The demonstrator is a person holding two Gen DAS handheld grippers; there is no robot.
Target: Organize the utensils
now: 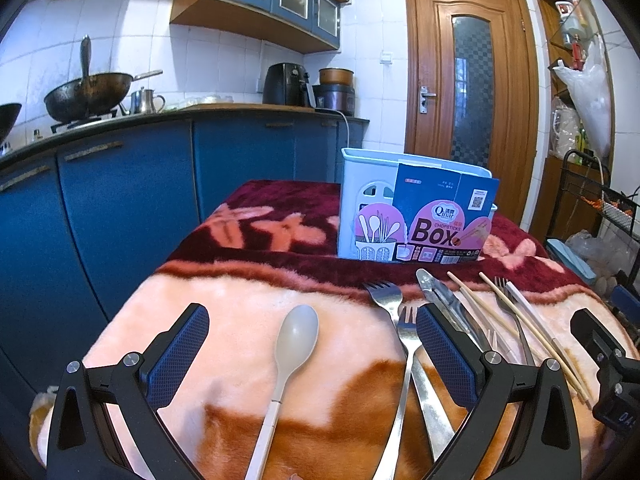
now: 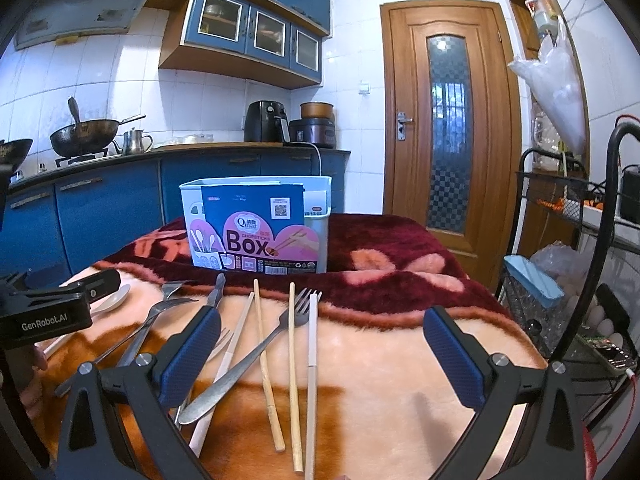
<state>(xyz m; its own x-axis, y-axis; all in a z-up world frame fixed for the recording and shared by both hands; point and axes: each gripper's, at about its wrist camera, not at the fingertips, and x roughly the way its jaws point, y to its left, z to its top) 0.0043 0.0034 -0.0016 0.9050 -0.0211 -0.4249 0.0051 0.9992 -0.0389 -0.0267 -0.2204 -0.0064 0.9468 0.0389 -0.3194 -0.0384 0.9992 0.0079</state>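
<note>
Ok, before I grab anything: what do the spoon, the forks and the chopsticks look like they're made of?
Spoon: looks like matte plastic, grey bowl on a pale handle, no shine.
Forks: metal, probably stainless steel; bright mirror-like glints on tines and handles.
Chopsticks: the tan pair looks like bare wood or bamboo, dull and grainy. The paler sticks beside them are harder to judge, possibly plastic.

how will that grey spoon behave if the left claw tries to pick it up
The grey spoon looks plastic, so probably light and stiff. Its thin handle lies sunk in the plush blanket, so pinching may be fiddly. The left claw is open around it.
</note>
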